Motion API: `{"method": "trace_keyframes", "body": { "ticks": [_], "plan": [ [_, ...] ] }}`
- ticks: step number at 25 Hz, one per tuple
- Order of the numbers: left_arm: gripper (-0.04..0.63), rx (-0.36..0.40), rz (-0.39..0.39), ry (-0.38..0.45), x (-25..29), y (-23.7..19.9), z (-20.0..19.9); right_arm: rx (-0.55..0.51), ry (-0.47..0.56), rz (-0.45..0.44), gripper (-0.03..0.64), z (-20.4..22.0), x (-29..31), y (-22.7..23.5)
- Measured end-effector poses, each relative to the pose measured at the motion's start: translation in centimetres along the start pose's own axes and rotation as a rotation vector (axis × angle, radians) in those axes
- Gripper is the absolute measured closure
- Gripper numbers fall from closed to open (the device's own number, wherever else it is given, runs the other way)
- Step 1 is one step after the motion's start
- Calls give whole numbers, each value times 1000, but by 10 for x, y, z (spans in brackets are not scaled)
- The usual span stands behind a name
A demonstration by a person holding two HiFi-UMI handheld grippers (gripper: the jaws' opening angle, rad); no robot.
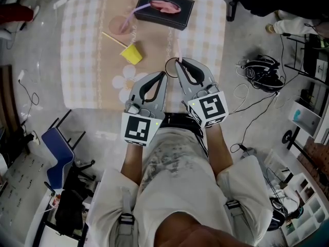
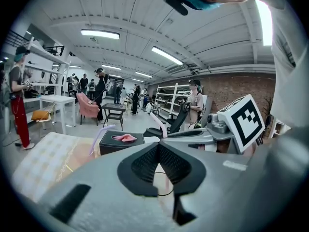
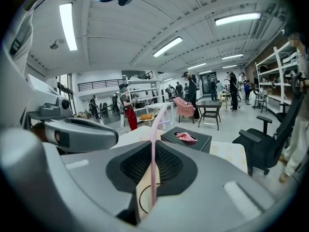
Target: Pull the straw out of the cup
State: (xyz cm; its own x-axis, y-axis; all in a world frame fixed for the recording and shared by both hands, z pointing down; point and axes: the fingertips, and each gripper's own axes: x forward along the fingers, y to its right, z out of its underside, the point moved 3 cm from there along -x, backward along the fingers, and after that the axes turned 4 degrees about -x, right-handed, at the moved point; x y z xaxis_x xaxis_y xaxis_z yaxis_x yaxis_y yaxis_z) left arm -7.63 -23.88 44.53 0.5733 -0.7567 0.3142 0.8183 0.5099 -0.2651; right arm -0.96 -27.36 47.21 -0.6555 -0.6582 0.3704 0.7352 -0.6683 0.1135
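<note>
The room is a big hall with a white ceiling, long strip lamps, shelves and a brick wall. Some people stand far behind. On the grey floor stands a low table with a beige checked cloth (image 1: 82,60). At its far edge sits a black box (image 1: 182,15) with a pink rag (image 1: 165,5) on top. Near it there is a pinkish clear cup (image 1: 119,24) with a purple straw (image 1: 140,6), and a small yellow cup (image 1: 132,54) lies on its side.

The left gripper (image 1: 164,74) has its jaws closed tip to tip on the thin rim of a clear plastic cup (image 1: 172,66), as far as the views show. The right gripper (image 3: 153,141) stands just beside it, with narrow jaws pinching a pale pink bendy straw (image 3: 153,168). The lower end of this straw is seen inside the ring of the cup mouth. Each gripper carries a cube (image 1: 140,128) with a black and white square pattern.
</note>
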Motion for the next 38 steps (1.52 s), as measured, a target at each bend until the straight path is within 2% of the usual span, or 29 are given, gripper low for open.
{"method": "trace_keyframes", "body": {
  "ticks": [2, 17, 21, 32, 38],
  "plan": [
    [595, -1, -1, -10, -4, 3, -1, -5, 11, 4, 588, -5, -6, -2],
    [595, 34, -10, 64, -30, 18, -28, -49, 74, 27, 588, -39, -50, -20],
    [595, 44, -12, 43, -36, 22, -28, -60, 90, 33, 588, -46, -62, -24],
    [595, 52, -13, 73, -52, 31, -30, -82, 99, 27, 588, -47, -86, -39],
    [595, 57, -1, 55, -56, 35, -27, -83, 98, 22, 589, -43, -93, -45]
  ]
}}
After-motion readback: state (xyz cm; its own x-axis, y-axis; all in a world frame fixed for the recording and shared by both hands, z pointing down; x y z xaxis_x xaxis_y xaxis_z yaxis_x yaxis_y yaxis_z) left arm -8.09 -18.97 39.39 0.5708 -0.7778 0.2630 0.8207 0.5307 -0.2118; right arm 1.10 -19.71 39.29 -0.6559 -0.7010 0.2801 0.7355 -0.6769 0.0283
